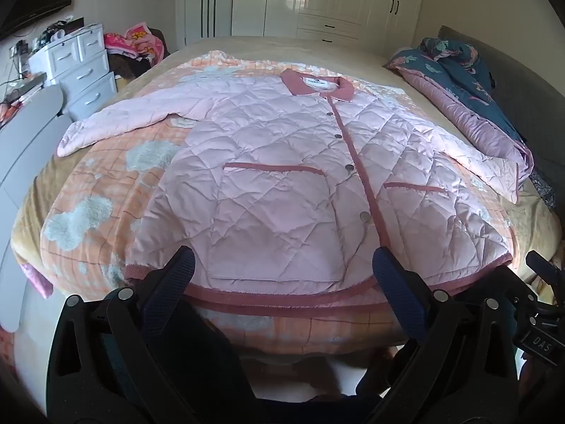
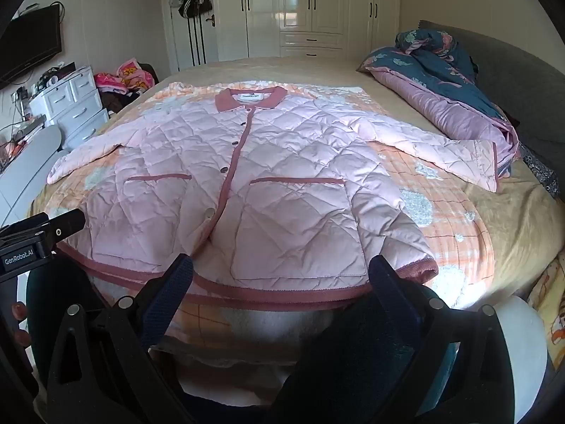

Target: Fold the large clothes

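Observation:
A pink quilted jacket (image 1: 282, 162) with dark pink trim lies flat and buttoned on the bed, collar far, hem near, both sleeves spread out. It also shows in the right wrist view (image 2: 268, 183). My left gripper (image 1: 282, 261) is open and empty, its fingers hovering over the hem left of the button strip. My right gripper (image 2: 280, 268) is open and empty, over the hem by the right pocket. The left gripper's body shows at the left edge of the right wrist view (image 2: 39, 243).
The jacket lies on an orange patterned blanket (image 1: 91, 190) on the bed. A bundled blue and pink quilt (image 2: 441, 84) sits at the bed's right side. White drawers (image 1: 81, 67) stand left. White wardrobes (image 2: 310, 10) line the far wall.

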